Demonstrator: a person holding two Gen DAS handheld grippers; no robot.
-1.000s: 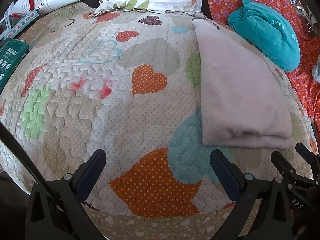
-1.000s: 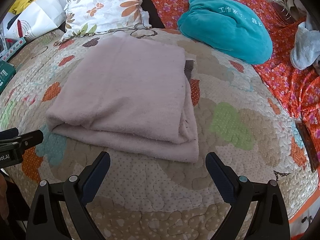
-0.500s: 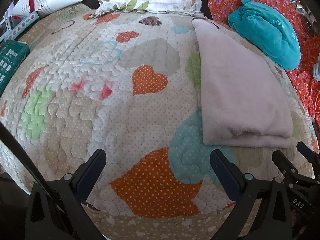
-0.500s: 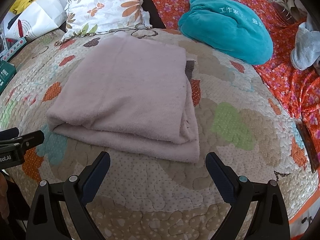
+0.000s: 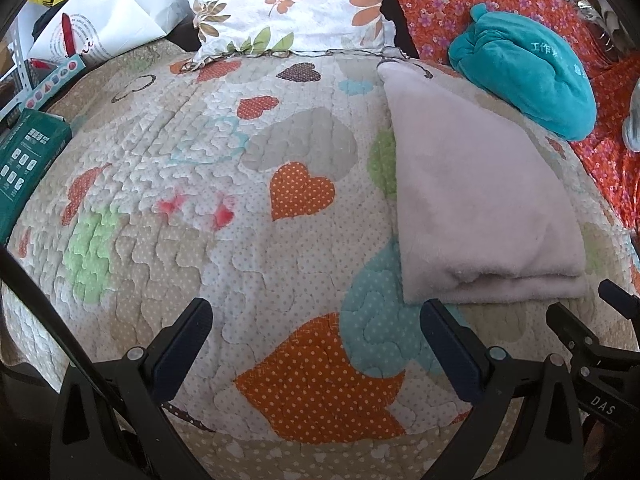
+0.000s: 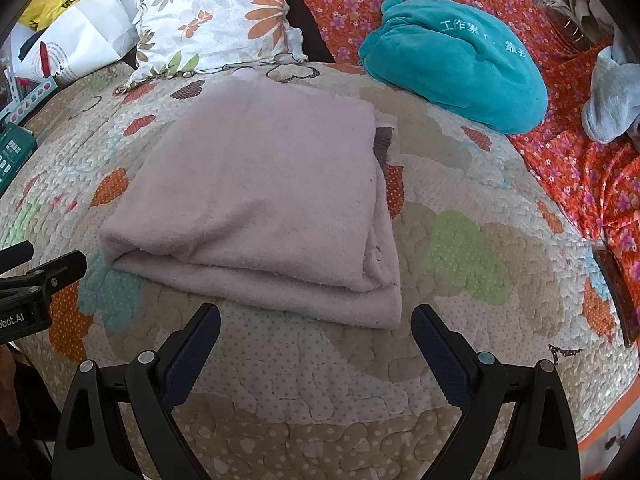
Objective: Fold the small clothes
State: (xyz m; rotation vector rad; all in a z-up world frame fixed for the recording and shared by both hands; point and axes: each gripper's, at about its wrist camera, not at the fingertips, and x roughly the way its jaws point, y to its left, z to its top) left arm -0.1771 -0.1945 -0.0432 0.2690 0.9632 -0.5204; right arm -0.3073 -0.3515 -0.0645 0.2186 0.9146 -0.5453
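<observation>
A pale pink cloth [image 6: 264, 204] lies folded in layers on the heart-patterned quilt [image 6: 464, 256]. In the left wrist view the pink cloth [image 5: 480, 208] lies to the right. My right gripper [image 6: 316, 344] is open and empty, just short of the cloth's near folded edge. My left gripper [image 5: 316, 344] is open and empty over bare quilt [image 5: 240, 208], left of the cloth. The left gripper's fingers [image 6: 44, 276] show at the left edge of the right wrist view; the right gripper's fingers [image 5: 576, 332] show at the lower right of the left wrist view.
A teal plush bundle [image 6: 456, 64] lies behind the cloth on an orange flowered sheet [image 6: 576, 168]. A flowered pillow [image 6: 216, 20] and a white bag [image 6: 76, 48] sit at the back left. A green box [image 5: 24, 160] is at the left edge. A grey garment [image 6: 612, 96] lies far right.
Both grippers stay open. The views have barely shifted; the cloth has not moved.
</observation>
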